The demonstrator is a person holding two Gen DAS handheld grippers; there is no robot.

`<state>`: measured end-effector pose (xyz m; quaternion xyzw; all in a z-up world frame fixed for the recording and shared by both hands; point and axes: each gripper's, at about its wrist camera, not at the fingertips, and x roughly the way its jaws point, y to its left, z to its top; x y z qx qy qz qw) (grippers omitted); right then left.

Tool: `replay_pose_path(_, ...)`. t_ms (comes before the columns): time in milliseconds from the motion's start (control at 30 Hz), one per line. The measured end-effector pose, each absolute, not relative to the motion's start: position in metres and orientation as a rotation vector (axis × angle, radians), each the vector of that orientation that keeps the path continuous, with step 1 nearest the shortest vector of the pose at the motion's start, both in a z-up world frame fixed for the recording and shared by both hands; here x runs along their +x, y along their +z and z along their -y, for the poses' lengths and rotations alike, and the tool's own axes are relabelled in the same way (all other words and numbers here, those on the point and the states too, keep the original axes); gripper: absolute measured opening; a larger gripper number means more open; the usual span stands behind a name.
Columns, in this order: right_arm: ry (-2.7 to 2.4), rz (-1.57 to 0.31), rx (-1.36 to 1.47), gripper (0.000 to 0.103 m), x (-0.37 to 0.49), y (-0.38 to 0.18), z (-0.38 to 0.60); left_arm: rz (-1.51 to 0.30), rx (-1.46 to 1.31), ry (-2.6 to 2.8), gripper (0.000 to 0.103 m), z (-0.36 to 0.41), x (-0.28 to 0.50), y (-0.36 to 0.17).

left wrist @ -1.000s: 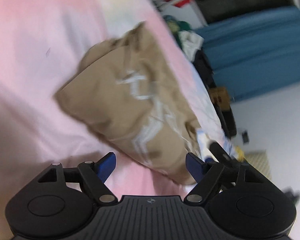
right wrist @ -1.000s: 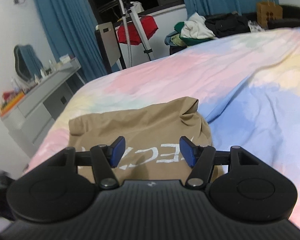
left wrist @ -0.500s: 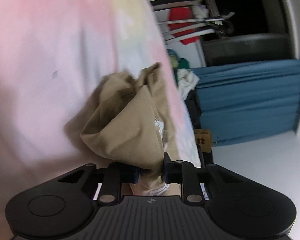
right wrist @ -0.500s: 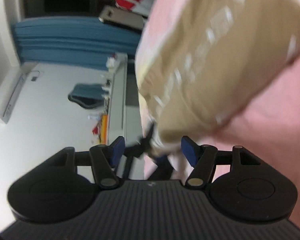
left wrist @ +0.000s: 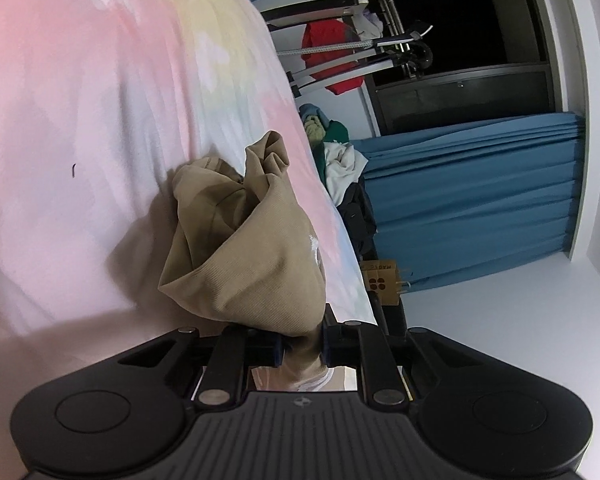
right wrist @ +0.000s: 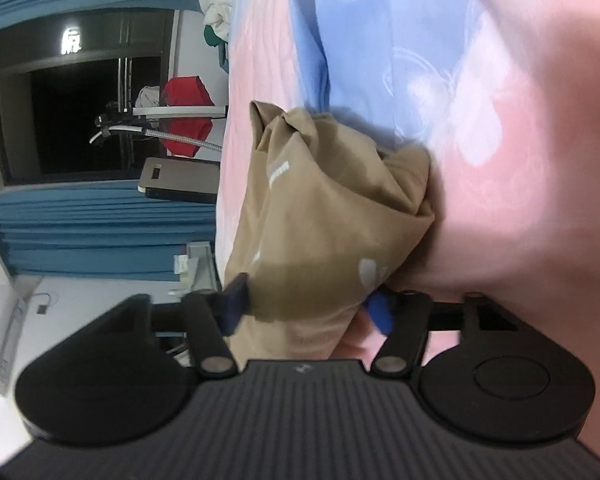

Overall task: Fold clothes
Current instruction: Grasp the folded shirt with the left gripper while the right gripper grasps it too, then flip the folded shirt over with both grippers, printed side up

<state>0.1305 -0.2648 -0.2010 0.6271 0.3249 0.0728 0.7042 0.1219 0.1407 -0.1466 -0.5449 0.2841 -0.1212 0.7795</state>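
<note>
The tan garment [left wrist: 248, 256] lies bunched on the pastel bedsheet [left wrist: 80, 120], directly ahead of both grippers. The left gripper [left wrist: 300, 350] pinches its near edge between narrow jaws. The right gripper's [right wrist: 308, 308] wider jaws are closing, the garment's bulk between them.

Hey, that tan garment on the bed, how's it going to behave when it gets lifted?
The tan garment will likely be floppy: it bunches where the left gripper pinches it. It probably sags and unfolds between grips, given its loose creases. The right gripper is closing around its edge, so support looks two-sided.
</note>
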Motion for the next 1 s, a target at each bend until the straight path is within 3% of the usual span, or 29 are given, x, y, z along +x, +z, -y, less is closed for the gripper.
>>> replay_pose_path(33, 0.160, -0.714, 1.371, 0.040, 0.131, -0.198, 0.264, -0.617, -1.178, -0.261, 0.017, -0.141, 0.122, -0.147)
replay_pose_path(133, 0.159, -0.678, 1.314, 0.032, 0.129, -0.190, 0.261, -0.627, -1.169, -0.267, 0.017, -0.141, 0.122, -0.149)
replay_pose_path(467, 0.179, -0.522, 1.296, 0.029, 0.116, -0.136, 0.301, -0.589, -1.157, -0.344, 0.018, -0.114, 0.124, -0.113)
replay_pose_path(767, 0.031, -0.328, 1.306, 0.029, 0.140, -0.066, 0.420, -0.692, -1.100, -0.561, 0.018, 0.036, 0.253, -0.050)
replay_pose_path(1000, -0.112, -0.214, 1.253, 0.029, 0.195, -0.033, 0.539, -0.737, -1.069, -0.693, 0.018, 0.182, 0.349, -0.042)
